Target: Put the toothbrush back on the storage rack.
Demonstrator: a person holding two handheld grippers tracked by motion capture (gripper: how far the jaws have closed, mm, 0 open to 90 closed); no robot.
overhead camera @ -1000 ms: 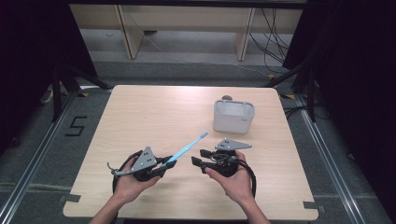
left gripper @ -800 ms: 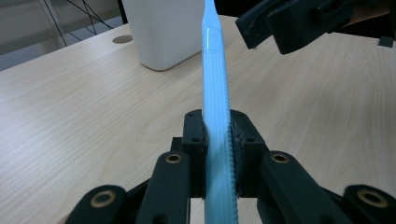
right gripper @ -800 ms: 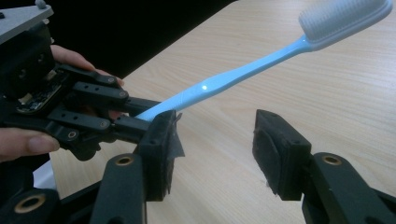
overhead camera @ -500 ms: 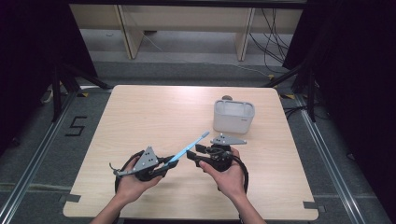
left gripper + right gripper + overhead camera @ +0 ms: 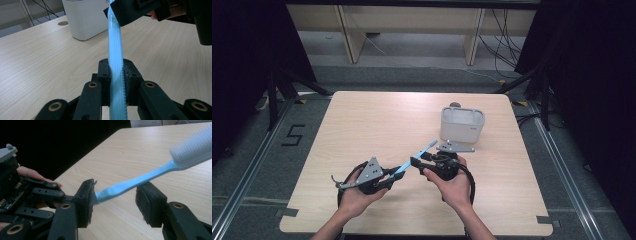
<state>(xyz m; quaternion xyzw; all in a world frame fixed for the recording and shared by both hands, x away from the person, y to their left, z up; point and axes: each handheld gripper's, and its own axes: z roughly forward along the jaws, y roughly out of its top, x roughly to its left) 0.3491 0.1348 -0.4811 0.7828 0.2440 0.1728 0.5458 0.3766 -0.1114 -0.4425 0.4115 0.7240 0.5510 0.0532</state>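
Note:
A light blue toothbrush with a pale bristle head is held above the table, slanting up and to the right. My left gripper is shut on its handle, and both pads press its sides. My right gripper stands open around the brush's middle. The handle passes close by one pad, while the other pad is clear of it. In the left gripper view, a black jaw of the right gripper crosses in front of the brush's upper part. The left gripper and its hand sit at the left of the right gripper view.
A white open-topped container stands on the wooden table at the back right, just beyond the right hand. It also shows behind the brush in the left gripper view. Dark floor and shelving surround the table.
The right hand has shifted a little left and up the table, bringing its open jaws around the toothbrush. The left hand and the brush have stayed put.

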